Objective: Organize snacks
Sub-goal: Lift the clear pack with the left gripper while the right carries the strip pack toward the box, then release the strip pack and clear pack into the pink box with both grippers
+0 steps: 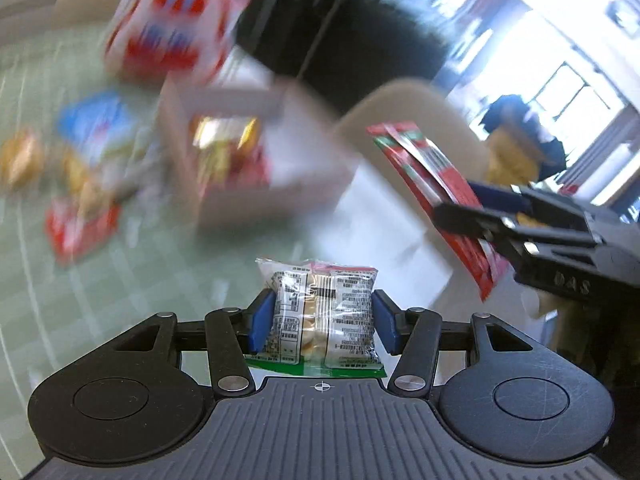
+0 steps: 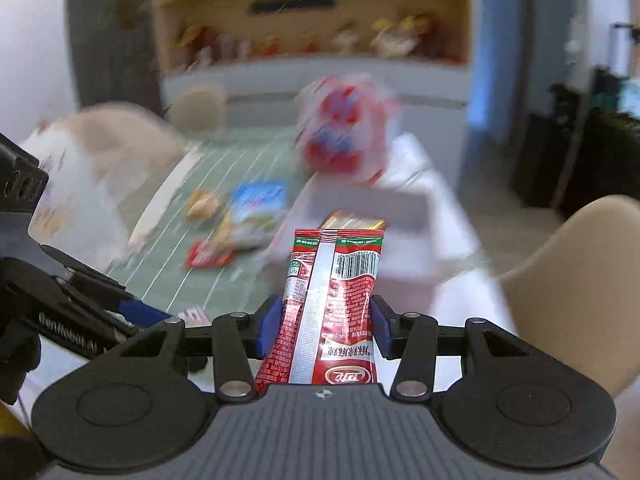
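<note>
Right wrist view: my right gripper (image 2: pixel 320 328) pinches a light, crinkly red sachet (image 2: pixel 332 304) mid-length, my left gripper (image 1: pixel 320 320) a soft clear biscuit packet (image 1: pixel 320 312), likely crushable.

Readable: "GenRobotAI" on the left gripper (image 2: pixel 152 314) — packet print illegible.

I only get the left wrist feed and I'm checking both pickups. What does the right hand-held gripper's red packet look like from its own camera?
Observer: The red packet shows its back: a white seam strip and a barcode.
Operator: Is it gripped squarely?
Observer: Yes, the right hand-held gripper has a blue pad on each side of it.
Operator: What's behind the table?
Observer: A wooden shelf stocked with blurred snack packs.
</note>
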The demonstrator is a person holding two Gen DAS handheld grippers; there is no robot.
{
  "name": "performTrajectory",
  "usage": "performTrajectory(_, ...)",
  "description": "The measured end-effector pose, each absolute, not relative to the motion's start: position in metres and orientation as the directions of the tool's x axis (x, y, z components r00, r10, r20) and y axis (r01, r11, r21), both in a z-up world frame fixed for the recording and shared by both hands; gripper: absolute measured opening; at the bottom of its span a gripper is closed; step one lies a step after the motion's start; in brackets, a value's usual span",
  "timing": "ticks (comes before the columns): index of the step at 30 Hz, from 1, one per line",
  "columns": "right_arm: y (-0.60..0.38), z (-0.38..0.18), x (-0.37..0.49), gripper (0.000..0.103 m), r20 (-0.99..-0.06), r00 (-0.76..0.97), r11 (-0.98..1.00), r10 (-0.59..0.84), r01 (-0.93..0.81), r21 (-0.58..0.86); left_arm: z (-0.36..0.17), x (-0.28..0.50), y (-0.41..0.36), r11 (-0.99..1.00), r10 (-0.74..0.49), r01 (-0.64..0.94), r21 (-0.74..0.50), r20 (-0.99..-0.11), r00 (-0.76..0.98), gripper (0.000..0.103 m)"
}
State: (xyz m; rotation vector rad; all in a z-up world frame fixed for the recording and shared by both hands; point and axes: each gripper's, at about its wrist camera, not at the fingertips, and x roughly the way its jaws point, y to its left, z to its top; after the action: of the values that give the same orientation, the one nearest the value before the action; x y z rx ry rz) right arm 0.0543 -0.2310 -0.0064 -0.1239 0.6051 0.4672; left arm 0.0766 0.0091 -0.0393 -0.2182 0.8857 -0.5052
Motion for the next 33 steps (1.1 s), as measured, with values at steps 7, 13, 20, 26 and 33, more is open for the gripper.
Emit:
performTrajectory(7, -0.263, 0.063, 0.068, 0.047, -0.419, 0.852, 0.943, 0.314, -0.333, 0.03, 0.041, 0.154, -0.01, 0.9, -0.436, 0.337, -0.278, -0.55, 0.712, 0.058)
performTrajectory(13, -0.271, 0.074, 0.083, 0.047, -0.408, 0.87, 0.959, 0.278, -0.273, 0.071, 0.012, 0.238, -0.019, 0.889, -0.444, 0.248, -0.384, -0.595, 0.67, 0.058)
performTrajectory(20, -0.272, 0.047, 0.094, 0.047, -0.473, 0.847, 0.97, 0.242, -0.205, 0.129, -0.099, 0.286, -0.056, 0.921, -0.389, 0.223, -0.319, -0.771, 0.504, 0.058)
performTrajectory(26, -0.271, 0.025, 0.103, 0.047, -0.536, 0.822, 0.982, 0.191, -0.165, 0.097, -0.104, 0.26, -0.063, 0.946, -0.304, 0.281, -0.159, -0.73, 0.612, 0.058)
performTrajectory(33, -0.259, 0.014, 0.162, 0.047, -0.577, 0.769, 0.961, 0.275, -0.203, 0.187, -0.053, 0.217, 0.002, 0.877, -0.447, 0.23, -0.422, -0.537, 0.715, 0.058)
